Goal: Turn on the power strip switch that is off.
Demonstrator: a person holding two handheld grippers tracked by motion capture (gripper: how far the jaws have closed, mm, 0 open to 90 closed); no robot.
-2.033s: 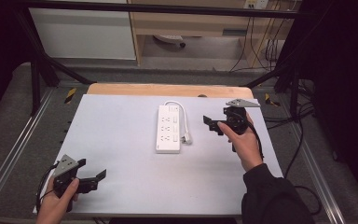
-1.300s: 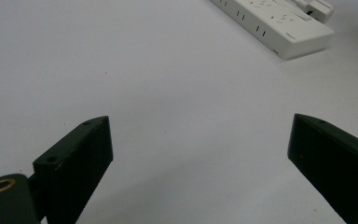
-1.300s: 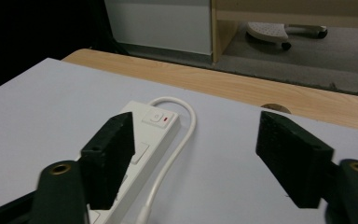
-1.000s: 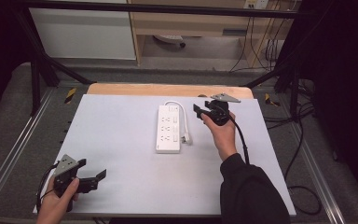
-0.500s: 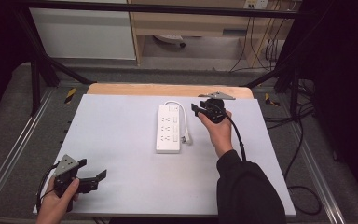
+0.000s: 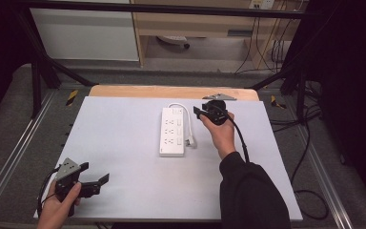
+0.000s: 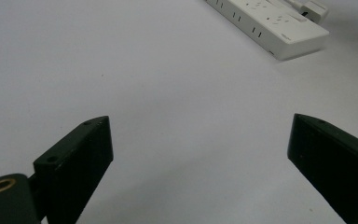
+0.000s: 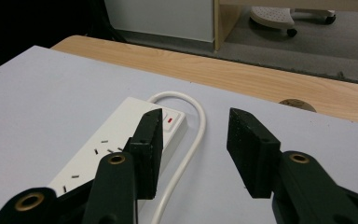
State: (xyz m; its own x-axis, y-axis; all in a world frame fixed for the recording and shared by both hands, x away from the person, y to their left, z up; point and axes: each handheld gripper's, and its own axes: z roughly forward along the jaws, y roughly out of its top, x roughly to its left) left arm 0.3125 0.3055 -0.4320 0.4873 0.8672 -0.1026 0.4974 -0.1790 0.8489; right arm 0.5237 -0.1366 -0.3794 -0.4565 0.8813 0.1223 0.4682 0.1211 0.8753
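Right gripper is held just beside the far right corner of the white plastic power strip, its black jaws standing partly apart after a recent closing, with nothing clamped between them. In the right gripper view, the gap between the jaws frames the white cable that loops out of the strip's far end, next to a small red-marked switch. No brand name or lettering can be read on the strip; only dark socket slots are seen on its top face.

The strip is laid flat near the middle of the pale grey table top, its long axis running from the person's side toward the far edge, the cable end pointing away. A white plug is seen beside its right flank.

Left gripper is held near the front left corner, well apart from the strip, jaws spread wide over bare table.
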